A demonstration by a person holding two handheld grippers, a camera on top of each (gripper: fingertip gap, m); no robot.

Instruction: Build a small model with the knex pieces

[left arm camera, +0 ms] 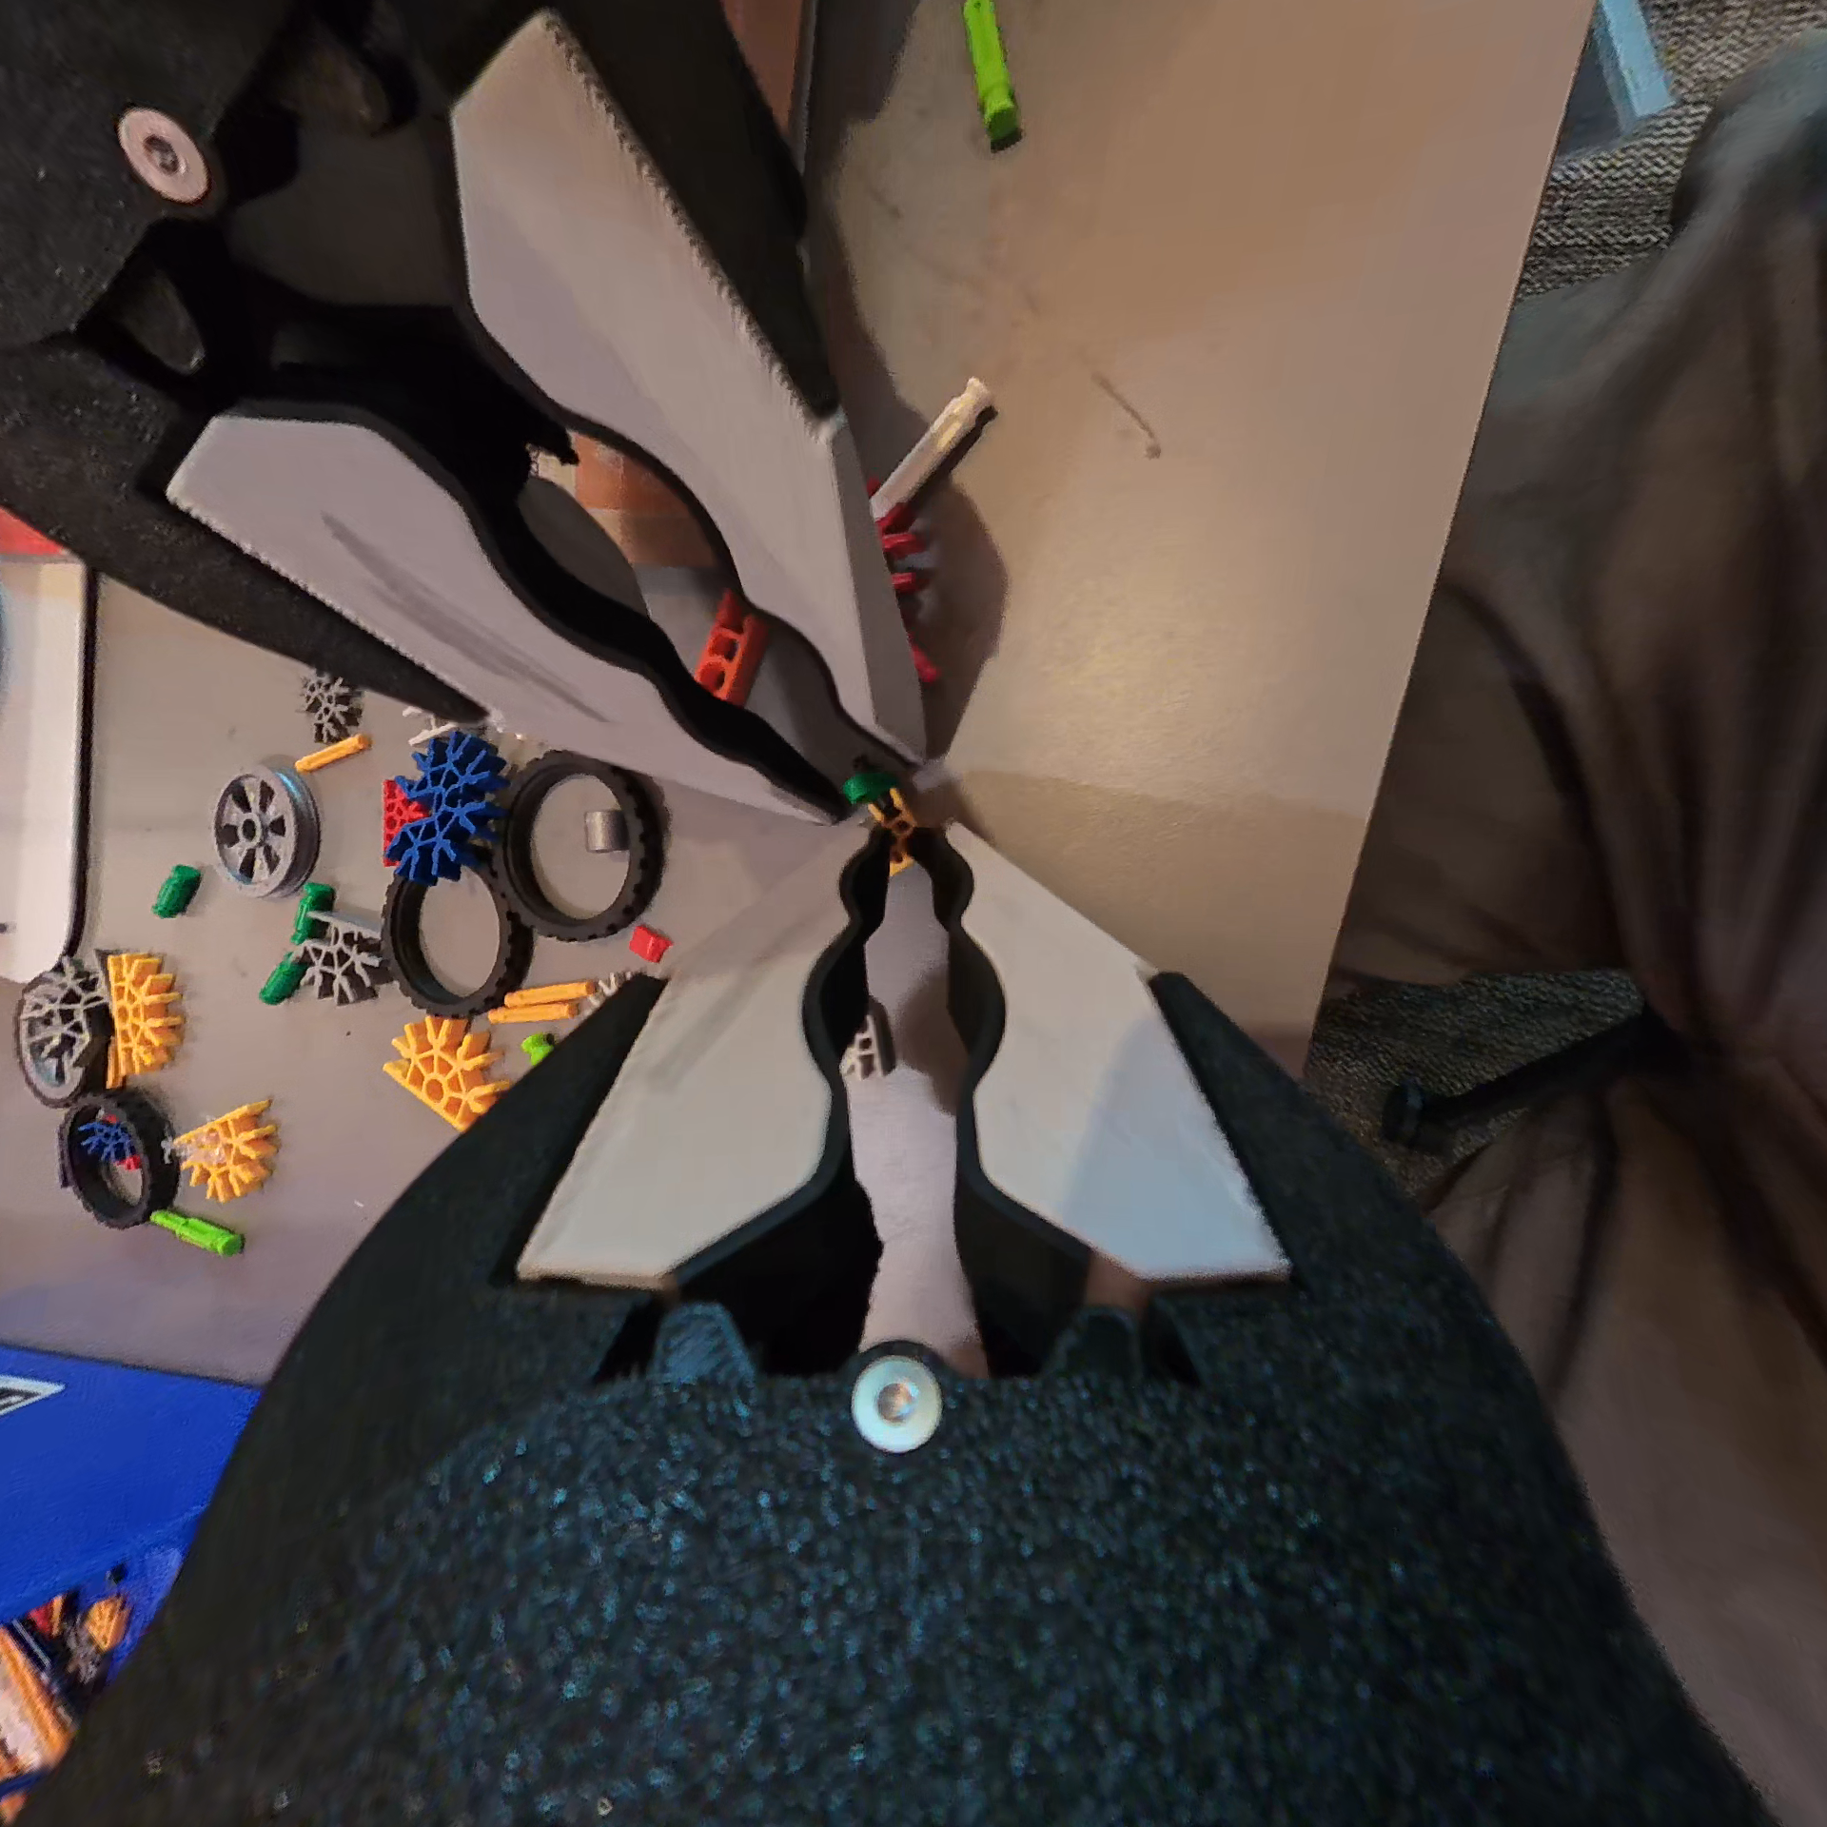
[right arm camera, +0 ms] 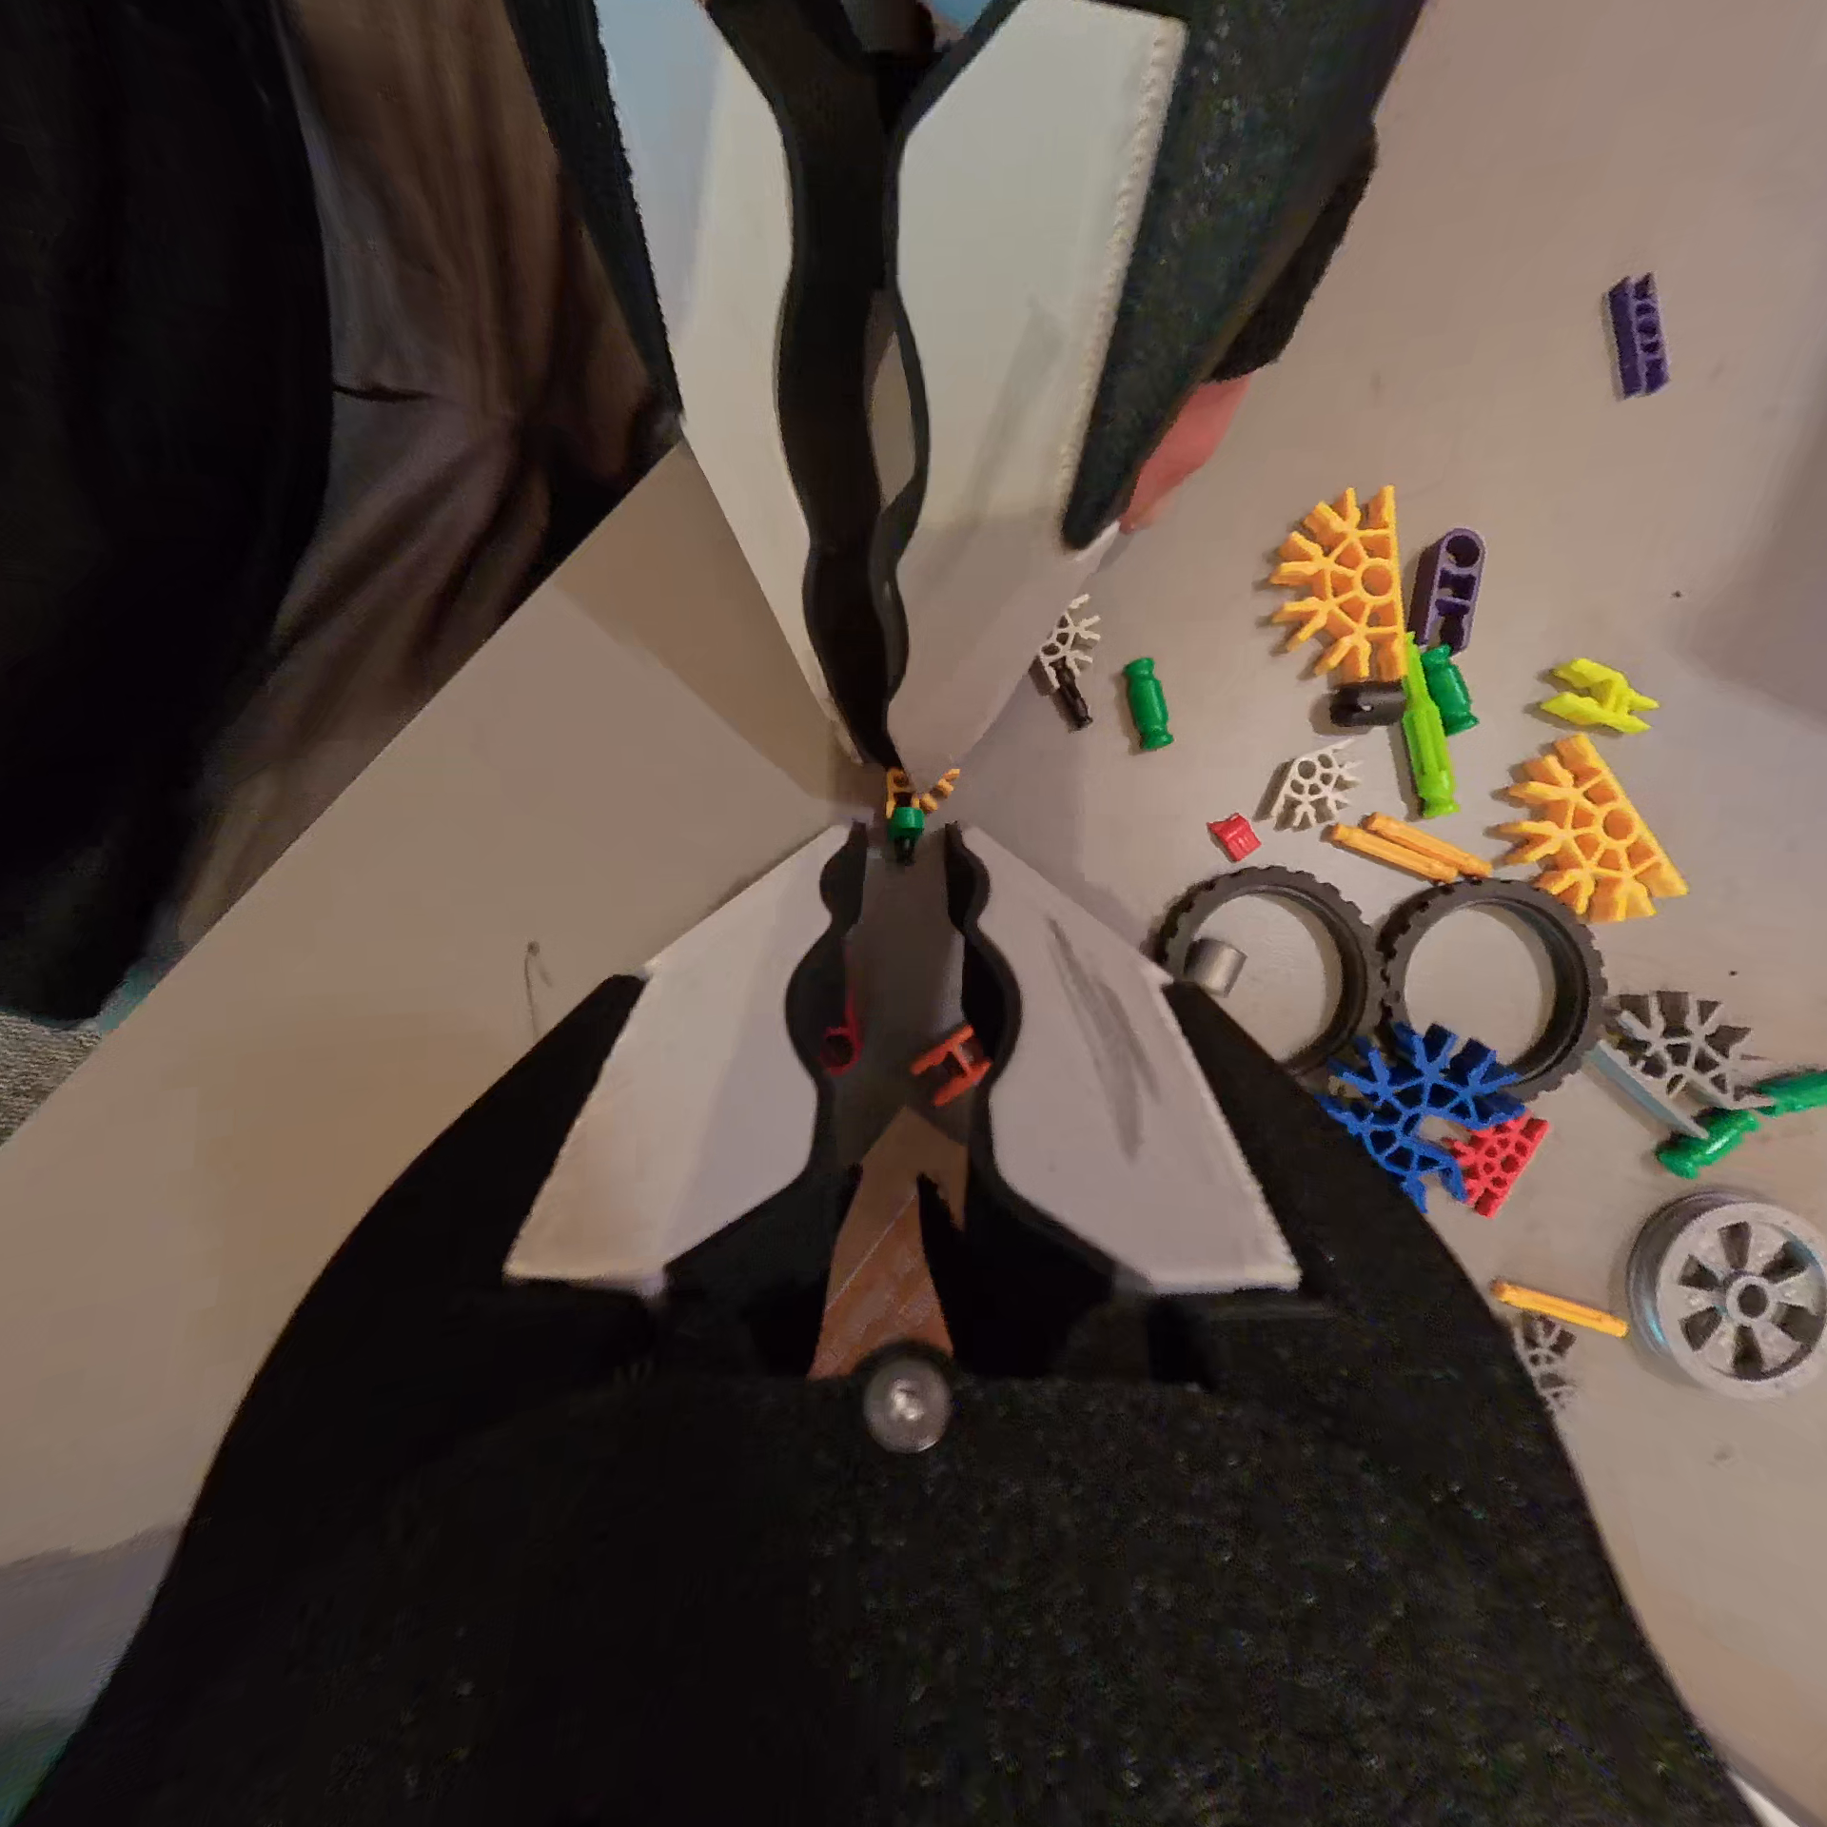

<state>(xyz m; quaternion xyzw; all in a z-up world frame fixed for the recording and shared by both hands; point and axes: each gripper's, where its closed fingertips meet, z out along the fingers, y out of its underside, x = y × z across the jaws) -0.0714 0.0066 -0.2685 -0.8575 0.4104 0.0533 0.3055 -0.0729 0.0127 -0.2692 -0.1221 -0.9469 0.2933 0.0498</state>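
Tongs are met tip to tip above the tabletop [right arm camera: 1483, 148], near its edge. The left tongs [left arm camera: 908, 840] are closed narrow on a small yellow connector [left arm camera: 893, 816]. The right tongs [right arm camera: 902, 840] are pinched on a short green rod [right arm camera: 903, 823], whose end is touching the connector.

Both pieces are judged to be light, stiff, smooth plastic, so slipping or twisting is likely under a loose pinch. The rod is best gripped across its middle, with the end left free. The connector is best held by its flat faces, away from its open sockets.

In the right wrist view, the loose parts beside the tongs can be counted:
- two black tyre rings [right arm camera: 1493, 979]
- one grey wheel hub [right arm camera: 1750, 1295]
- two large yellow fan connectors [right arm camera: 1349, 583]
- two purple pieces [right arm camera: 1641, 336]
- one blue snowflake cluster [right arm camera: 1414, 1097]

Smaller rods are too many and too overlapped to be counted surely.
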